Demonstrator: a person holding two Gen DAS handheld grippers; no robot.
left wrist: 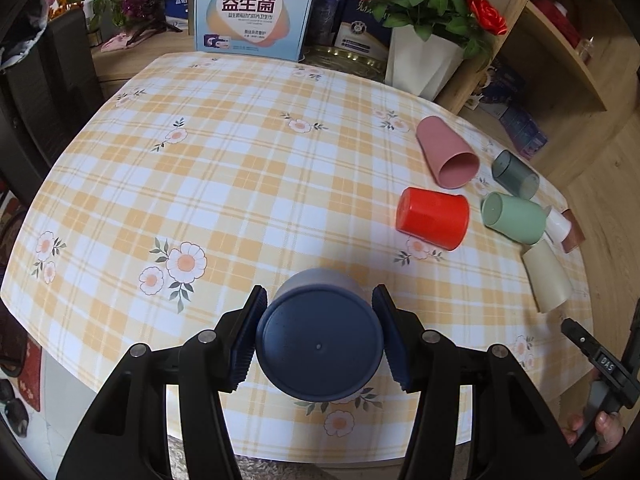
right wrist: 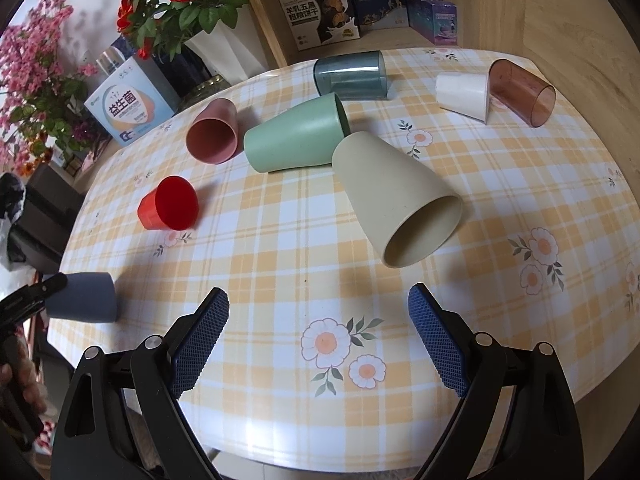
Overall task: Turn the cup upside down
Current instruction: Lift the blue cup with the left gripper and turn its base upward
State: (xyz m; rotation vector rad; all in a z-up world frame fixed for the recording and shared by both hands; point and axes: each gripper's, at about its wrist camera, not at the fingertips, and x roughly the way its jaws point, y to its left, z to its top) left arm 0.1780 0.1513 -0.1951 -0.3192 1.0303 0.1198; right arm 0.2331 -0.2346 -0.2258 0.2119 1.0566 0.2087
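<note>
Cup flip, left side: left gripper (left wrist: 320, 334) pinched the blue-grey cup (left wrist: 319, 338) between its pads, base toward the camera.

Blue-grey cup sat at the near edge of the checked tablecloth (left wrist: 240, 184), with its flat bottom up and a pad pressed to each side; from the right wrist view it appeared at the far left edge, mouth down on the cloth (right wrist: 82, 297). Right gripper (right wrist: 318, 338) hung over the cloth with fingers spread wide, nothing between them. Other cups lay on their sides: red cup (right wrist: 170, 209), pink cup (right wrist: 214, 131), green cup (right wrist: 296, 140), beige cup (right wrist: 396, 200), smoky grey cup (right wrist: 350, 74), white cup (right wrist: 464, 94) and brown clear cup (right wrist: 522, 92), the last two touching.
</note>
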